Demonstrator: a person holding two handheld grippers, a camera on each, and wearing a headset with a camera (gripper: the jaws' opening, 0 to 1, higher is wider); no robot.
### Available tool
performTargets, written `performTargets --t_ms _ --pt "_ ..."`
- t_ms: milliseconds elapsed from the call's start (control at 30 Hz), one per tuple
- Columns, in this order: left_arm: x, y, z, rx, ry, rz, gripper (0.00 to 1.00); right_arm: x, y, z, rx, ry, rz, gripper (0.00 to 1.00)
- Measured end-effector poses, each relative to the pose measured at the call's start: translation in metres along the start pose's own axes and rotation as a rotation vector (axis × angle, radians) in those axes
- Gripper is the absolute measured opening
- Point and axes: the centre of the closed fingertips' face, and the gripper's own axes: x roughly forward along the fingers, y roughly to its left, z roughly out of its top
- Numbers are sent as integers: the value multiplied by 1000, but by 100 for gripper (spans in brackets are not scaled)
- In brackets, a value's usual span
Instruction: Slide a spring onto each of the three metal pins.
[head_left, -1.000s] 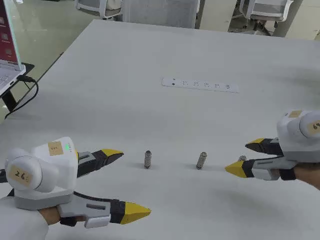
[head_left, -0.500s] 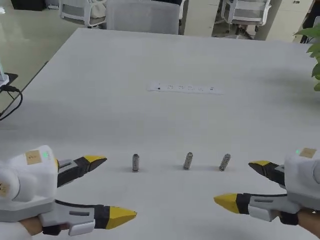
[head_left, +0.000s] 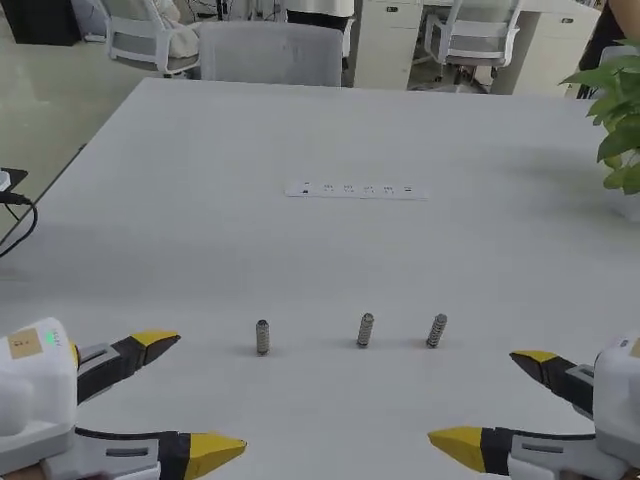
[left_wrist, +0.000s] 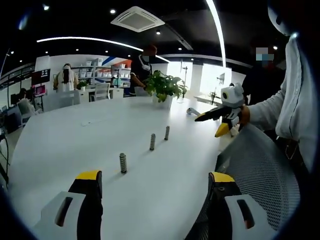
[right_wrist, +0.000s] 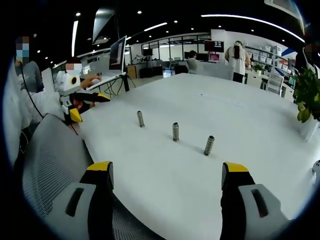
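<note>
Three small metal springs stand upright in a row on the white table: the left spring (head_left: 262, 337) (left_wrist: 122, 163) (right_wrist: 140, 118), the middle spring (head_left: 365, 330) (left_wrist: 152, 142) (right_wrist: 175, 131) and the right spring (head_left: 437, 330) (left_wrist: 167, 132) (right_wrist: 209, 145), the last one leaning a little. Each seems to sit over a pin, though the pins are hidden. My left gripper (head_left: 170, 392) (left_wrist: 152, 177) is open at the near left, apart from the springs. My right gripper (head_left: 495, 400) (right_wrist: 167, 170) is open at the near right, holding nothing.
A white power strip (head_left: 355, 190) lies further back on the table (head_left: 200, 180). A plant (head_left: 620, 110) stands at the far right edge. Office chairs (head_left: 270, 50) line the far side. A mesh chair back (right_wrist: 55, 160) sits close to the near table edge.
Both grippers have drawn back toward me and away from the springs. The right gripper left the rightmost spring standing. The head camera has tilted and shifted right.
</note>
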Motion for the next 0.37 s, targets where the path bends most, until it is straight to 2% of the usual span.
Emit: performTargets --t_ms 367 --pt "-4 -3 -1 -5 -8 12 85 -8 1 -6 2 0 -13 89"
